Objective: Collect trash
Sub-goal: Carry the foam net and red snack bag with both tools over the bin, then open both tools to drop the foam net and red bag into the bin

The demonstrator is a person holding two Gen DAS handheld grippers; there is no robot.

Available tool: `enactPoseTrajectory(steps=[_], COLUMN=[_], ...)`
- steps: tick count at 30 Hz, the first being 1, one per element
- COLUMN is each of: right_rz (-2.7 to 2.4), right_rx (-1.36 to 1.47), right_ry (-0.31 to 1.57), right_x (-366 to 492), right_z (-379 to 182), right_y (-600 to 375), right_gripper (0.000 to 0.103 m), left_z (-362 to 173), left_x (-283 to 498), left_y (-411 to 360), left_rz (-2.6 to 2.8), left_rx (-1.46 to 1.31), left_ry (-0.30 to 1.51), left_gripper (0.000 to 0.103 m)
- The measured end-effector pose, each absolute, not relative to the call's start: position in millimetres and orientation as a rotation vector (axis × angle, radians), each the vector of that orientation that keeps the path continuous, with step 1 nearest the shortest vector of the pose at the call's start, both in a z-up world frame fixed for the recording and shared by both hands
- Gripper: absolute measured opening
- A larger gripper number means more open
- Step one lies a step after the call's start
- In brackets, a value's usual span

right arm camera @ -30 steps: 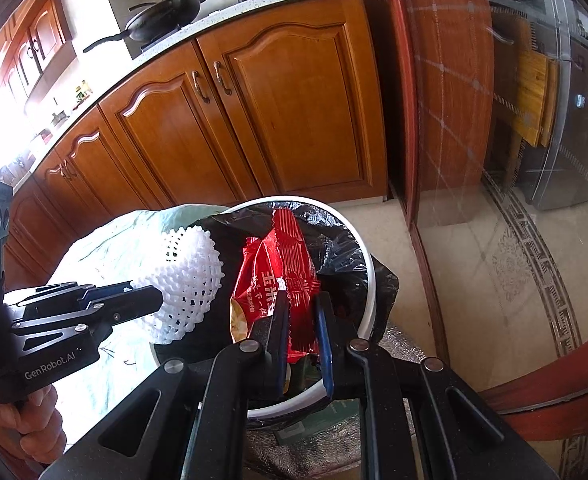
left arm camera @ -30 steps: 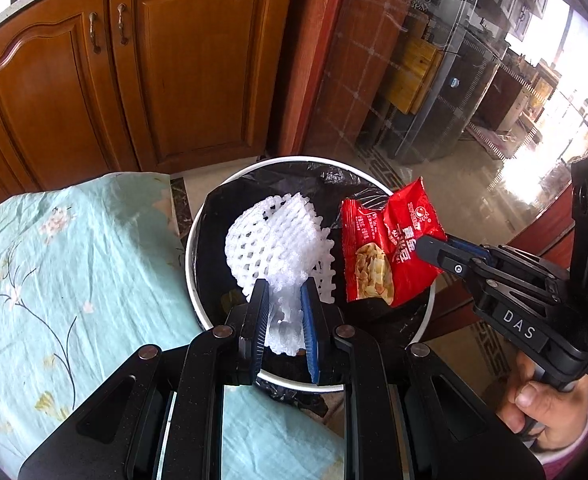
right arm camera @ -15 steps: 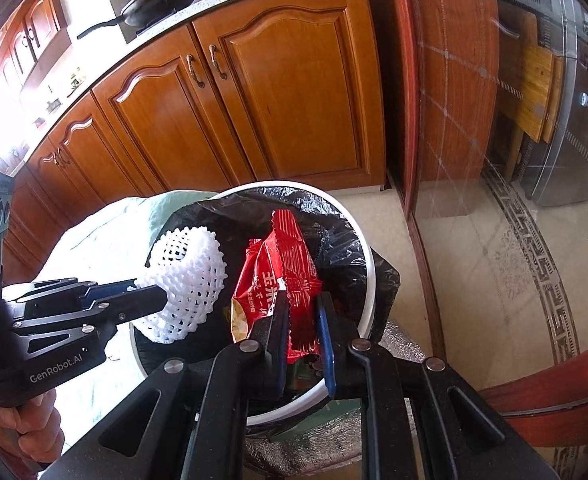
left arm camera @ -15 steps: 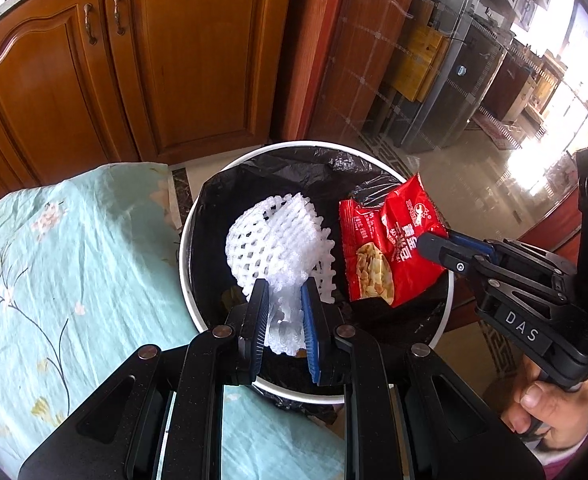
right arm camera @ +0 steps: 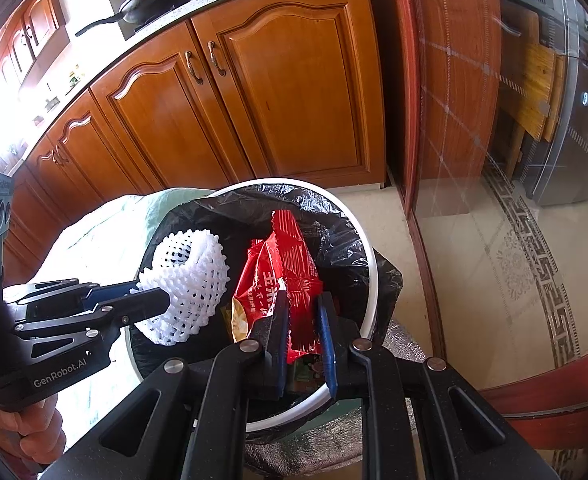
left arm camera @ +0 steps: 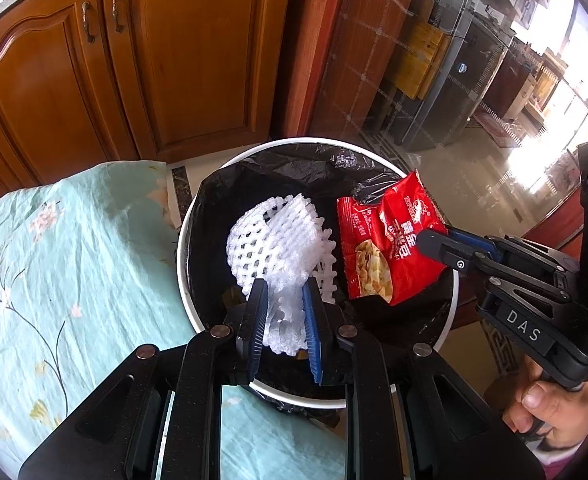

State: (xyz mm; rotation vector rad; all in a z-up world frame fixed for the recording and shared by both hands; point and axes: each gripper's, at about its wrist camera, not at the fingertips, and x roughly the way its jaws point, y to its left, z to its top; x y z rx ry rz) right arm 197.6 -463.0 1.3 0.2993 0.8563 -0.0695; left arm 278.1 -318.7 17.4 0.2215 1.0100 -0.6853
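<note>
A white foam net (left arm camera: 277,248) is pinched in the left gripper (left arm camera: 283,312) over the bin (left arm camera: 181,256). A crumpled red wrapper (right arm camera: 289,276) is clamped by the right gripper (right arm camera: 302,320) beside it. A floral cloth (left arm camera: 53,264) lies left of the bin, wooden cabinets (left arm camera: 141,60) behind.

My own gripper bodies cover the near rim of the bin (left arm camera: 181,248) in both views. The foam net (left arm camera: 277,248) and red wrapper (left arm camera: 390,240) hide most of the bin's contents; I cannot identify the scraps below. My right hand (left arm camera: 546,404) is cut off at the frame edge.
</note>
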Motion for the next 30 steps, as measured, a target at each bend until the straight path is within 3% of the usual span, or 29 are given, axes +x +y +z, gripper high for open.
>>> enactPoseTrajectory(steps=[9,13,14,19,25,30], right_rz=[-0.082,-0.087,-0.087,-0.080,-0.080,-0.061], right_rx=[0.299,0.326,0.333,0.362,0.397,0.476], right_ry=[0.851,0.836,0.831,0.809,0.748,0.685], right_x=[197,194,193,188,172,150], right_z=[1,3,3,8,13,9], right_y=[-463,-467,-468,-468,-462,-456], right_gripper=[0.017,0.029,0.035,0.043,0.076,0.077], left_z=[18,24,26,32,32,31], left_x=[276,273,272,265,251,233], left_y=[-318,-314,-312,-301,-269,-241], left_rz=[-0.678,-0.670,-0.670,-0.653,-0.595,-0.555], left_rx=[0.228,0.223,0.220,0.204,0.121,0.059], left_ry=[1.007,0.985,0.978,0.956,0.928,0.906], left_gripper=[0.021,0.039,0.040,0.042,0.051,0.052])
